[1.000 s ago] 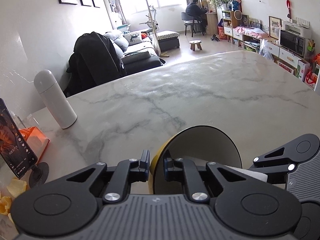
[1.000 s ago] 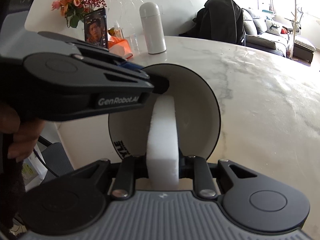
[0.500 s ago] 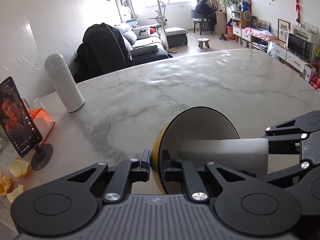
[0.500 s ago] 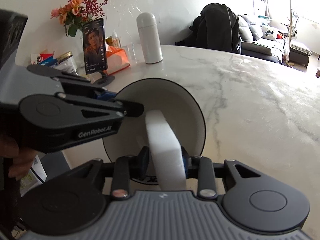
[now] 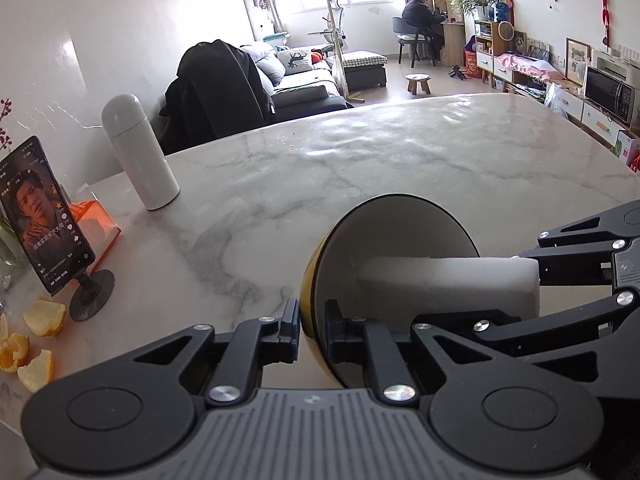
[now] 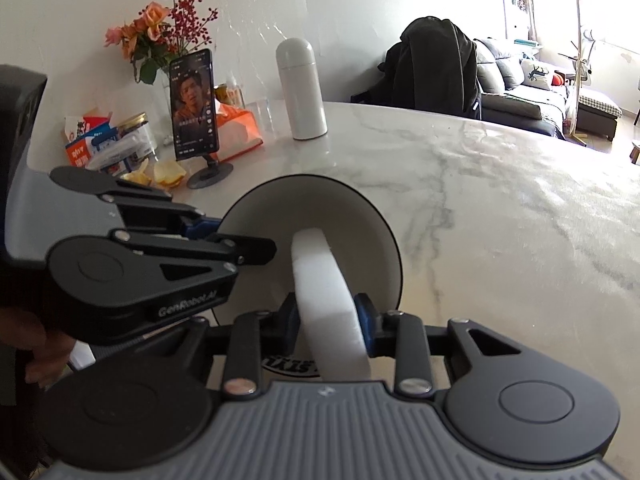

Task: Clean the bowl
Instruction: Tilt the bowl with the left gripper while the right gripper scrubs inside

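Note:
A bowl [image 5: 400, 232], white inside and yellow outside, is held on its side just above the marble table. My left gripper [image 5: 312, 320] is shut on its rim, one finger inside and one outside. A white sponge [image 5: 448, 280] reaches from the right into the bowl's hollow. In the right wrist view the sponge [image 6: 324, 292] sits between the pads of my right gripper [image 6: 328, 320]. Its jaws are closing on the sponge, and its far end bends against the bowl's [image 6: 320, 208] inner wall. The left gripper [image 6: 240, 236] comes in from the left there.
On the marble table [image 5: 360, 152], a white flask [image 5: 138, 152], a phone on a stand [image 5: 44, 216], an orange tissue pack [image 5: 96, 220] and orange peel [image 5: 40, 320] stand at the left. Flowers [image 6: 160, 36] and boxes lie behind. A person sits far back [image 5: 420, 16].
The sponge has pushed further into the bowl and now lies across its inside, bent at the tip. The bowl has shifted a little with the left gripper. Both grips have stayed on.

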